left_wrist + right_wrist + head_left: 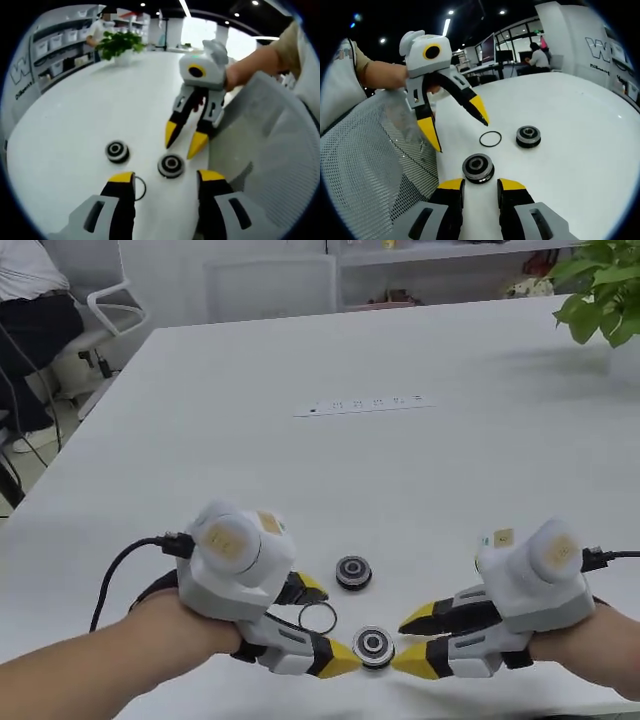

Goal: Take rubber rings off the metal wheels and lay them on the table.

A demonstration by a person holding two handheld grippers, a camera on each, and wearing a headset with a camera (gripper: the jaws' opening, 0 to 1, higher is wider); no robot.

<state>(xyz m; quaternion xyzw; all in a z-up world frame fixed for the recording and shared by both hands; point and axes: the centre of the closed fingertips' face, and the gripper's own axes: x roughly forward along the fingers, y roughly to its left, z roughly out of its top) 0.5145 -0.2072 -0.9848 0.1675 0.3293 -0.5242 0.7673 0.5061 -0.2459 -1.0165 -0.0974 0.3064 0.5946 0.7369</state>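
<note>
A: Any legible lettering?
B: A large "W" (596, 46) on the wall; the rest is unreadable.
A: Jaws?
B: The left gripper (330, 625) is spread wide, the right gripper (407, 641) narrowly parted — both empty. The rubber ring (318, 617) lies on the table (300, 470) beside the near metal wheel (373, 643).

White table (400, 470). The left gripper (334, 625) and right gripper (402, 642) have pale grey-white bodies and black jaws tipped yellow. Near the table's front edge lie a thin black rubber ring (317, 617), a silver-and-black metal wheel (353, 572) and a matching second wheel (373, 644). Green leafy plant (600, 290) at the far right corner.
</note>
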